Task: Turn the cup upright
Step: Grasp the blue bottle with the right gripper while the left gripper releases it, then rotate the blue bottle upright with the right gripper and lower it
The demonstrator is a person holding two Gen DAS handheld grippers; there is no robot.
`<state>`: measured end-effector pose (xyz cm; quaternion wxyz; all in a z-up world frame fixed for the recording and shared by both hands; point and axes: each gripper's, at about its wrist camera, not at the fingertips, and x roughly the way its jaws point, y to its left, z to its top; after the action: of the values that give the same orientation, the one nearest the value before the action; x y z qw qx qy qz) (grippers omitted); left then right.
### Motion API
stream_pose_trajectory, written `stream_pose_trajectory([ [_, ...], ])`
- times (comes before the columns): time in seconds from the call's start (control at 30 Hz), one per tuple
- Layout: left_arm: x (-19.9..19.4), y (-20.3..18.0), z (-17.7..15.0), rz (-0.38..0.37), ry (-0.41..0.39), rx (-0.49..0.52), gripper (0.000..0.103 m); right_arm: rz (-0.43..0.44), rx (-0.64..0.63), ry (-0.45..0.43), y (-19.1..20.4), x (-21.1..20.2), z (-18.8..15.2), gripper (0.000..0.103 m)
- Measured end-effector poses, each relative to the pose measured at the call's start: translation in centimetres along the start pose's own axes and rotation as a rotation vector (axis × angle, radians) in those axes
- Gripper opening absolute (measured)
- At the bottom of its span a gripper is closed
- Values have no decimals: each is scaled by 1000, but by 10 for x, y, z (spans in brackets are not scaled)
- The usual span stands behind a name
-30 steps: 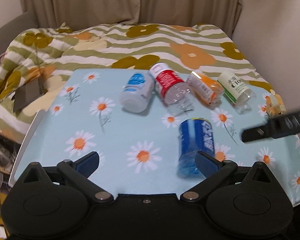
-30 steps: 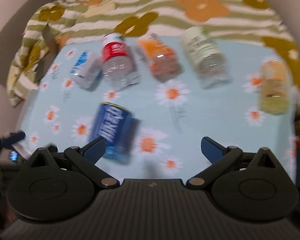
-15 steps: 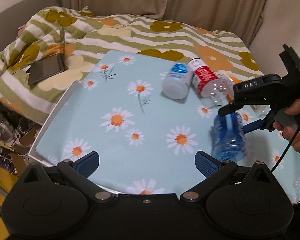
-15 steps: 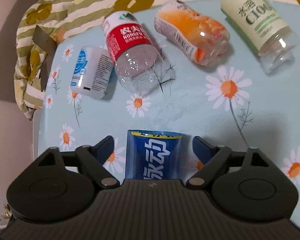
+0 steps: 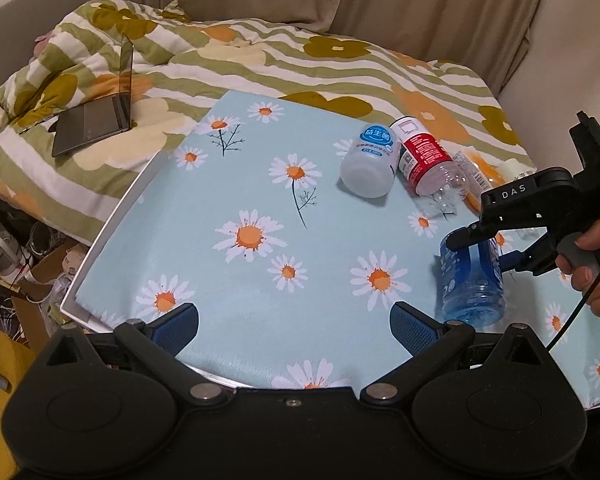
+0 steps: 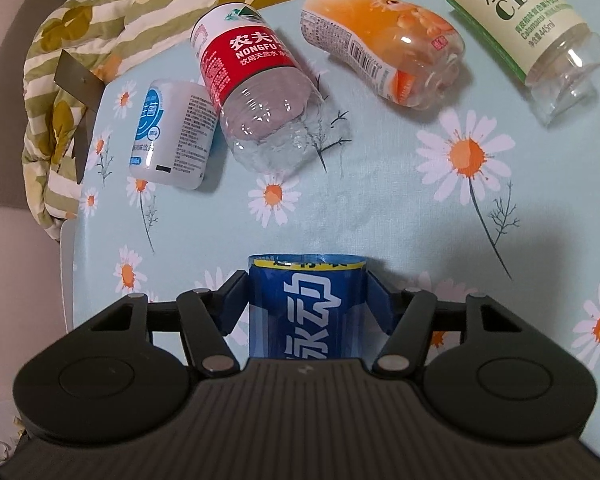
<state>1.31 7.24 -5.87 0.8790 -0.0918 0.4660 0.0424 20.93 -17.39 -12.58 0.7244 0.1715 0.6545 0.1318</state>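
The blue cup (image 6: 306, 306), a cut bottle with a blue label, lies on its side on the daisy-print table (image 6: 380, 216). My right gripper (image 6: 306, 300) is shut on it, a finger pressing each side. In the left wrist view the blue cup (image 5: 472, 284) lies at the right with the right gripper (image 5: 480, 250) clamped over it from above. My left gripper (image 5: 294, 330) is open and empty over the table's near edge (image 5: 260, 264).
Other cut bottles lie along the far side: white (image 6: 172, 136), red-labelled (image 6: 256, 84), orange (image 6: 384, 40), green-labelled (image 6: 524, 28). A laptop (image 5: 96, 116) sits on the flowered bedding (image 5: 260, 52) behind. Boxes and clutter (image 5: 16, 264) lie beyond the table's left edge.
My right gripper moved down over the blue cup and its fingers closed onto the cup's sides. My left gripper drew back to the left and stayed open.
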Motion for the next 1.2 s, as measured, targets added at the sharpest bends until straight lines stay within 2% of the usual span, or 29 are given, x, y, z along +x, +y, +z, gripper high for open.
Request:
stream_pose_trajectory([
  [0.23, 0, 0, 5, -12, -5, 17, 103, 12, -17, -31, 5, -7, -3, 77],
  [0.33, -1, -1, 8, -18, -5, 29, 103, 26, -25, -87, 9, -20, -8, 77],
  [0.37, -1, -2, 8, -20, -6, 33, 103, 19, -37, -127, 12, -26, -11, 77],
  [0.43, 0, -3, 9, -21, -8, 43, 103, -27, -94, -274, 20, -39, -25, 77],
  [0.5, 3, -3, 10, -25, -5, 51, 103, -38, -114, -414, 25, -44, -43, 77],
  [0.6, 6, -4, 10, -29, 2, 66, 103, -49, -112, -597, 28, -38, -70, 77],
  [0.7, 7, -5, 8, -34, -2, 96, 103, -117, -162, -770, 33, -26, -93, 78],
  [0.77, 7, -4, 5, -33, -7, 111, 103, -173, -215, -841, 39, -18, -100, 78],
  [0.83, 8, -3, 2, -30, -9, 129, 103, -208, -238, -887, 41, -8, -106, 78],
  [1.0, 10, 6, -7, -9, 2, 167, 103, -218, -230, -940, 34, 9, -114, 78],
  [1.2, 11, 12, -11, -19, 19, 180, 103, -232, -247, -932, 34, 8, -129, 78],
])
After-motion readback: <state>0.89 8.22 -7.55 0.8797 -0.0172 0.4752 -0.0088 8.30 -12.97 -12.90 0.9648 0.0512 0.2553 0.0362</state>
